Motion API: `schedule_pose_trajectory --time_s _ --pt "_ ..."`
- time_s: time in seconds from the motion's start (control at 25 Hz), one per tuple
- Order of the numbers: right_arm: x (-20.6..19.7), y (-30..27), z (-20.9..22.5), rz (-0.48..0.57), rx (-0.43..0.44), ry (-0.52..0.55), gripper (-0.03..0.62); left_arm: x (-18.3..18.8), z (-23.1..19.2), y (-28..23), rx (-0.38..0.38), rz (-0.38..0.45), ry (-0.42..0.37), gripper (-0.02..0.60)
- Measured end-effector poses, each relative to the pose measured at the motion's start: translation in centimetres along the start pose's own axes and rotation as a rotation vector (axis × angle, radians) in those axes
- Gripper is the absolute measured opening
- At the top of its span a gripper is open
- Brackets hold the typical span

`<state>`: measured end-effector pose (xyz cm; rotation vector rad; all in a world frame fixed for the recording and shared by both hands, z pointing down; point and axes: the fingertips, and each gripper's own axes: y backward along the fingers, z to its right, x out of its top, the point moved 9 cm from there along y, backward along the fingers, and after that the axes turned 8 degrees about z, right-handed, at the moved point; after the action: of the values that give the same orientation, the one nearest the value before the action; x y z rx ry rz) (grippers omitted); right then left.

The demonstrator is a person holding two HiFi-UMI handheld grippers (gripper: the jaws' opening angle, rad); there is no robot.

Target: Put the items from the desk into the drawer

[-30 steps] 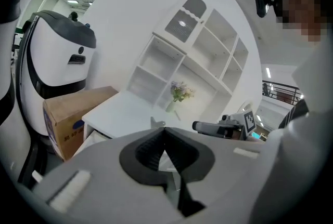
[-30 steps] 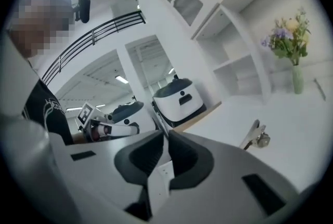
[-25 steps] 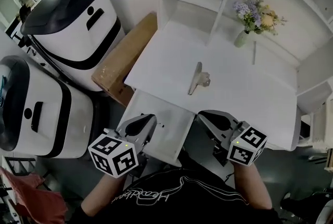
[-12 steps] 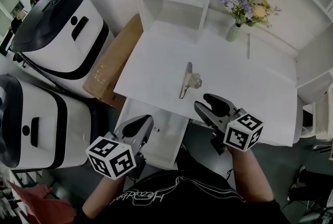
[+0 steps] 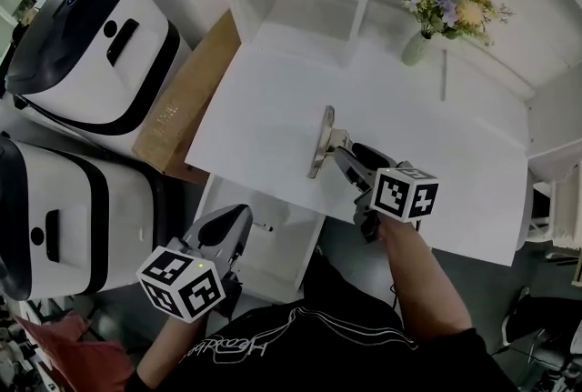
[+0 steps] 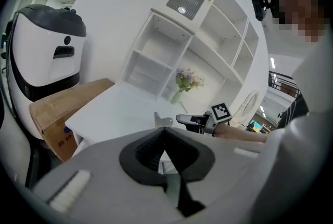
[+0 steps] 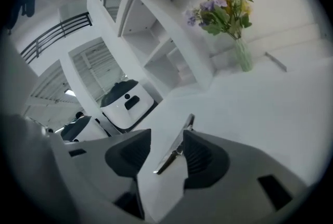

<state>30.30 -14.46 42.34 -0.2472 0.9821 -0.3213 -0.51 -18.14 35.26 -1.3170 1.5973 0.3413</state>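
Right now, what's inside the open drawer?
The drawer shows a white floor with one small dark speck. The left gripper covers its left part, and the desk hides whatever lies under its edge.

We see a flower vase (image 5: 416,48) at the worktop's (image 5: 273,108) far edge and a cardboard box (image 5: 186,99) against its left edge.

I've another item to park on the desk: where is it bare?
The desk is bare left of the clip out to its edge, between clip and vase, and at the right front corner. Crowded only at the front middle, where the open right gripper straddles the clip.
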Motion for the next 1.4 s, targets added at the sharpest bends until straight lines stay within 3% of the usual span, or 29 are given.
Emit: schedule_pose_trajectory --time_s 0.28,0.4,0.84,1.12,1.4 --pt "-1.3 -3.2 2.7 -0.071 -0.094 -0.075 0.154 -0.6 -1.4 -0.3 0.023 -0.013 0.054 0.009" --pt "-1.6 -3.7 2.8 -0.08 -0.1 -0.099 0.097 -0.6 -1.8 -0.1 0.037 -0.006 0.056 0.009" --pt "-1.5 -4.0 2.4 -0.03 -0.114 -0.246 0.043 -0.4 -2.4 1.5 0.052 0.009 0.05 0.009" --pt "-1.2 -2.8 0.3 0.001 -0.108 -0.159 0.018 -1.1 -2.1 4.1 0.056 0.027 0.053 0.009" --pt "-1.7 -0.3 -4.0 0.022 -0.029 -0.115 0.017 -2.1 -2.2 7.5 0.063 0.06 0.053 0.009"
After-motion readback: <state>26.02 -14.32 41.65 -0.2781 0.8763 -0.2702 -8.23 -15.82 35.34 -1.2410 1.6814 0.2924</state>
